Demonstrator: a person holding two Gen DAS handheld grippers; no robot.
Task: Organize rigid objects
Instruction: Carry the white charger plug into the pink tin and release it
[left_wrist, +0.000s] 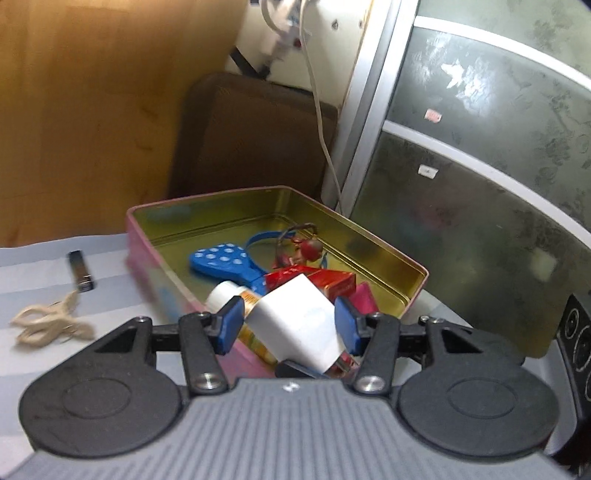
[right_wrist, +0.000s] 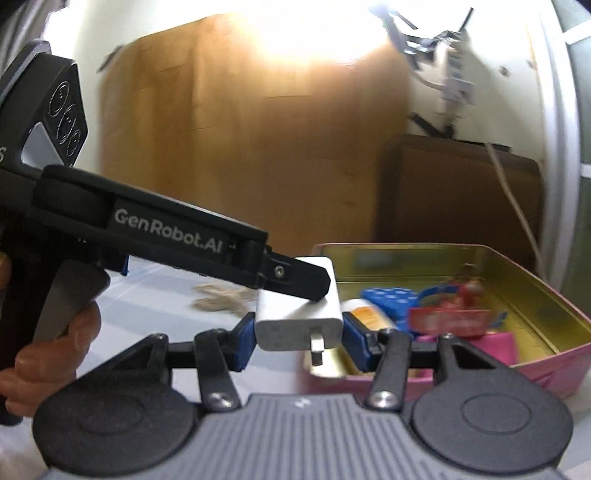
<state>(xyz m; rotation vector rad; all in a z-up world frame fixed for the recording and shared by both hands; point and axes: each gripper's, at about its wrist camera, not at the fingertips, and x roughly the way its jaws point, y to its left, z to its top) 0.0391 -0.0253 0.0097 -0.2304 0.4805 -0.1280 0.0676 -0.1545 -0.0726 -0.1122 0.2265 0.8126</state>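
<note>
A white charger plug (left_wrist: 295, 325) hangs above the near end of an open tin, pink outside and gold inside (left_wrist: 369, 229). My left gripper (left_wrist: 290, 325) is shut on it, a blue pad on each side. In the right wrist view the same charger (right_wrist: 295, 321) sits between the pads of my right gripper (right_wrist: 300, 339), its metal prong facing the camera. The left gripper's black finger (right_wrist: 303, 280) reaches in from the left along the charger's top. The tin (right_wrist: 535, 280) holds a blue dotted paddle (left_wrist: 221, 258), a white tube (left_wrist: 221, 295), red boxes (left_wrist: 325, 280) and a keyring with a red figure (left_wrist: 310, 251).
On the striped cloth left of the tin lie a small black stick (left_wrist: 80, 269) and a bundle of beige string (left_wrist: 48, 321). Behind are a brown cushion (left_wrist: 251, 140), a wooden panel, a hanging white cable (left_wrist: 321, 125) and a dark glass door (left_wrist: 480, 166). A hand (right_wrist: 48, 350) holds the left gripper's handle.
</note>
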